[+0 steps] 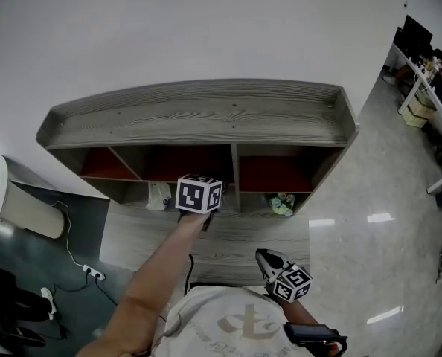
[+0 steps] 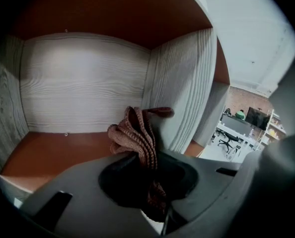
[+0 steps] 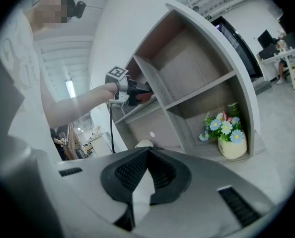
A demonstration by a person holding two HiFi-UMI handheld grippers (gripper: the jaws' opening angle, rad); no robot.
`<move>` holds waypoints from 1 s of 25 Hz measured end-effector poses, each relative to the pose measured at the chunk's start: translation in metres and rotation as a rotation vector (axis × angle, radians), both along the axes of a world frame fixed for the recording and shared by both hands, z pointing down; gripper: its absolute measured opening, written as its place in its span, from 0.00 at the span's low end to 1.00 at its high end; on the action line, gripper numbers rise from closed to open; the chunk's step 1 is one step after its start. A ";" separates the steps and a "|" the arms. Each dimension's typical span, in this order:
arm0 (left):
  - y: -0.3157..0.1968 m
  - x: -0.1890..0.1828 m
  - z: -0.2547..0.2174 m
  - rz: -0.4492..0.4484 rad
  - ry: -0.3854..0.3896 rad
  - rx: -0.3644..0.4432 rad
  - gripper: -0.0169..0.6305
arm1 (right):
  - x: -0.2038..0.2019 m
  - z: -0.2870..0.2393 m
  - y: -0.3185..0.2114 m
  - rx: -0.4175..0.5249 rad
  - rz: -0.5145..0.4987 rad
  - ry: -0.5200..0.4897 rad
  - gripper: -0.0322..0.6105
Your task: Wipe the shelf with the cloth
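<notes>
Left gripper [image 2: 140,157] pinching cloth [image 2: 132,133]; right gripper [image 3: 146,151] pressed together, empty.
Risk: bunched cloth ahead of jaws may catch shelf divider [image 2: 180,93] at right and slip out.

The cloth [image 2: 135,130], a reddish-brown ribbed knit, is bunched into folds and clamped between the jaws of the left gripper [image 2: 141,163]. It is held inside a compartment of the shelf [image 1: 199,117], just beside the right-hand divider. The shelf is of grey wood-grain panels, with orange-brown floor and ceiling inside the compartment.
</notes>
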State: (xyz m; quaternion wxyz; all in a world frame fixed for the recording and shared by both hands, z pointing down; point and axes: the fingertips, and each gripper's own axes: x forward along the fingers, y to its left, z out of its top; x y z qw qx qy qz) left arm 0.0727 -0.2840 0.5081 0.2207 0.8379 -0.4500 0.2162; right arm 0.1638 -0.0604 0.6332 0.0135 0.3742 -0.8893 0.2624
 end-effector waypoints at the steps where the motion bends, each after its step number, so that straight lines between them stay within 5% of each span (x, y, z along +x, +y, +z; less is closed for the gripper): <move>1: 0.003 -0.001 -0.001 -0.008 0.012 0.010 0.14 | -0.001 -0.001 0.001 0.000 0.008 0.002 0.06; 11: 0.037 -0.003 0.000 0.055 0.087 0.134 0.14 | -0.012 -0.006 0.008 0.003 0.109 0.037 0.06; 25: 0.105 0.007 0.046 0.212 0.110 0.096 0.15 | -0.012 -0.008 0.036 0.000 0.268 0.082 0.06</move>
